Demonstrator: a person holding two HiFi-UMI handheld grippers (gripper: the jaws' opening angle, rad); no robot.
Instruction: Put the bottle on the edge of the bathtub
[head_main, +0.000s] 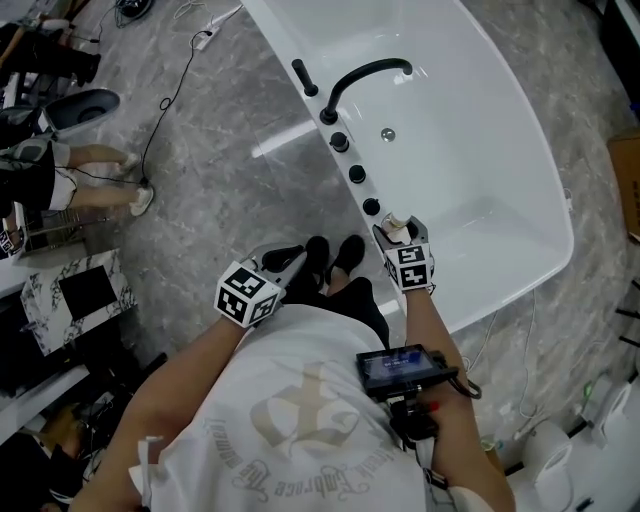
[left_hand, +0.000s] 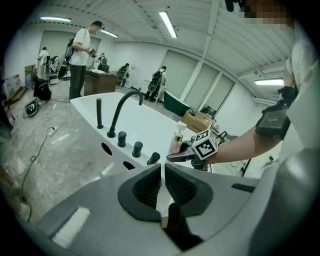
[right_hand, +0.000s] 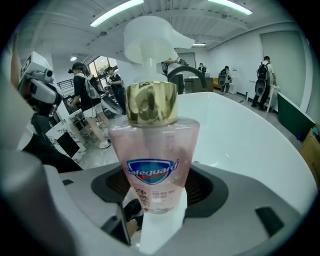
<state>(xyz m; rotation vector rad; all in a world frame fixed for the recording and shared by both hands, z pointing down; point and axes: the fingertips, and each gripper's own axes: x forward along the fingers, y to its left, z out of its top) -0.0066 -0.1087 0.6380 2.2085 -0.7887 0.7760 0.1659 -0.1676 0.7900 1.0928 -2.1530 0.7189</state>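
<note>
- the right gripper (right_hand: 159, 192) is squeezing the pink bottle (right_hand: 152, 160) between its jaws, and the bottle stands up straight.
- the bottle is at the edge of the white bathtub (head_main: 480, 130), just beside the nearest black knob (head_main: 371, 207).
- the left gripper (left_hand: 163, 181) has its jaws almost together with nothing in them, near the side of the tub.
- a black tap (head_main: 362, 76) curves over the tub further along.

Bathtub rim (head_main: 282, 45) under right jaws, bearing black knobs (head_main: 357, 173) and faucet (head_main: 365, 72) beyond them; marble floor (head_main: 220, 190) under left jaws.
</note>
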